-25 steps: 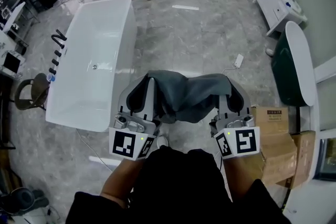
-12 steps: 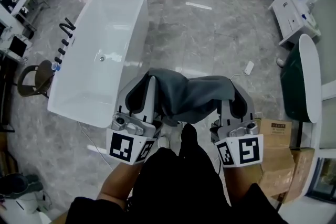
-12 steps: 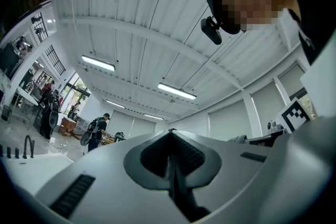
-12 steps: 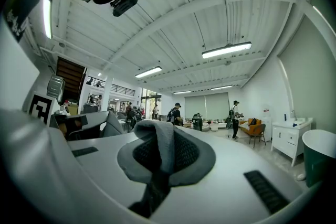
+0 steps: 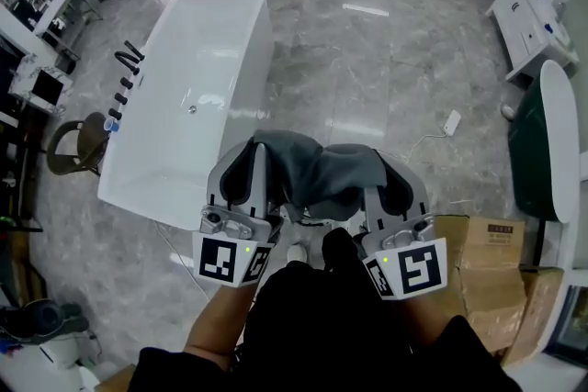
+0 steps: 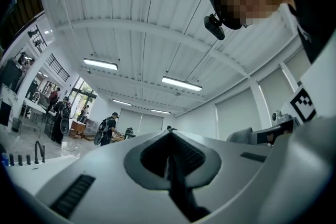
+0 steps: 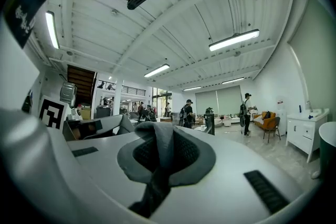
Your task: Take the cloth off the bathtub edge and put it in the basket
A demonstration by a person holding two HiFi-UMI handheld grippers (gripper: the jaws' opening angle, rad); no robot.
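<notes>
**While both jaw pairs grip it, the cloth is held clear of the tub**

As the left gripper view shows, the left hand-held gripper is clenched, with a thin dark fold of the cloth nipped between its jaws. The right hand-held gripper is likewise clamped on a thicker grey fold that rises between its jaws. From the head view, the left hand-held gripper and right hand-held gripper are raised side by side. The cloth is slung between them in a sagging bundle above the floor. It hangs apart from the white bathtub, which lies ahead and to the left. No basket appears in any view.

Likely hazards: the left grip takes only a narrow edge, so a tug from the sagging middle could pull that corner free. The bundle also hides the ground directly below it. A white cable trails across the floor ahead and could catch a foot.

Writing: the marker cubes carry black-and-white square patterns with no letters. One of the cardboard boxes bears a small printed label, too small to read.
</notes>
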